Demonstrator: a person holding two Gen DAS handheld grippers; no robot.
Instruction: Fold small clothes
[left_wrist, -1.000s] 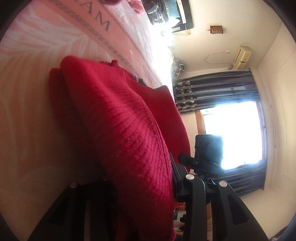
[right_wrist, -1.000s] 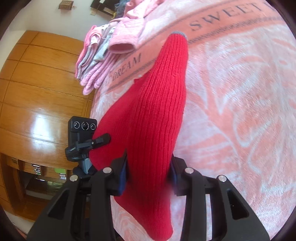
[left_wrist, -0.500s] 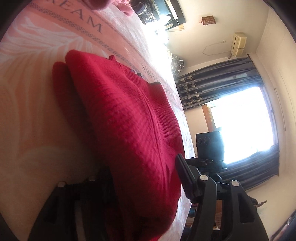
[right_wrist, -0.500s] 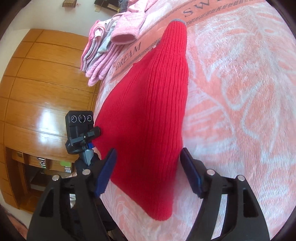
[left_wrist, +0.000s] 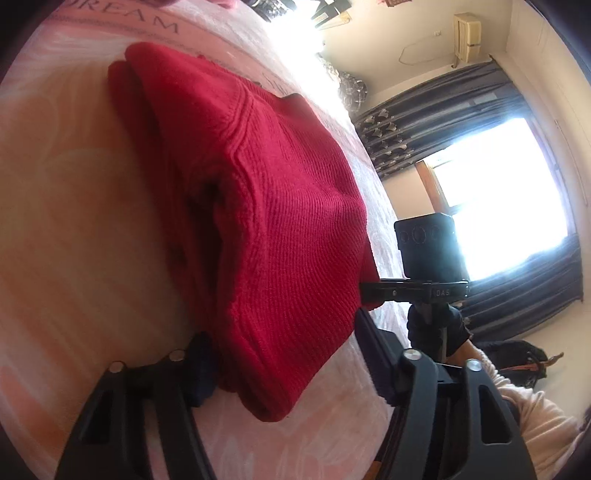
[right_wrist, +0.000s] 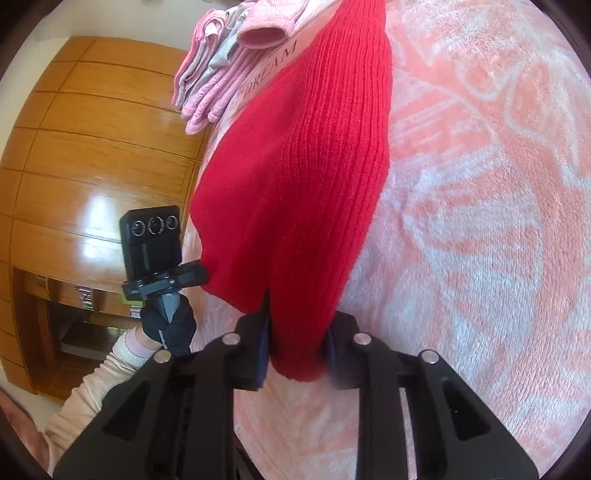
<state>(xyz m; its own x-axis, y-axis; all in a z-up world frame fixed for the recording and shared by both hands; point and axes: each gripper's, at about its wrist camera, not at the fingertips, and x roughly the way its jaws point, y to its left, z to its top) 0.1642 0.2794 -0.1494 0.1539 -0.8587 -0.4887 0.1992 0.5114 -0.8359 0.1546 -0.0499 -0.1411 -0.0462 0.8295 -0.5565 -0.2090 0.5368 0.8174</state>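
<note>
- A pink blanket (right_wrist: 480, 221) with pale leaf shapes and a band of printed letters is covering the bed and filling most of both views.
- A red knitted sweater (left_wrist: 266, 206) is lying folded on that blanket, its layers stacked and its near edge reaching toward both claws; in the right wrist view the same sweater (right_wrist: 306, 177) is stretching away toward the lettered band.
- A pile of pink and grey clothes (right_wrist: 221, 74) is sitting at the far side of the blanket, just beyond the sweater.
- The right claw (right_wrist: 297, 356) is pinching the near corner of the sweater, its two fingers pressing on the knit from either side.
- The left claw (left_wrist: 284, 365) is standing with its fingers wide apart around the thick folded edge of the sweater; the left finger is touching the fabric, while the right one is standing clear of it.
- A gloved hand (right_wrist: 170, 325) is gripping the handle of the other tool, with a pale sleeve (right_wrist: 92, 391) behind it.
</note>
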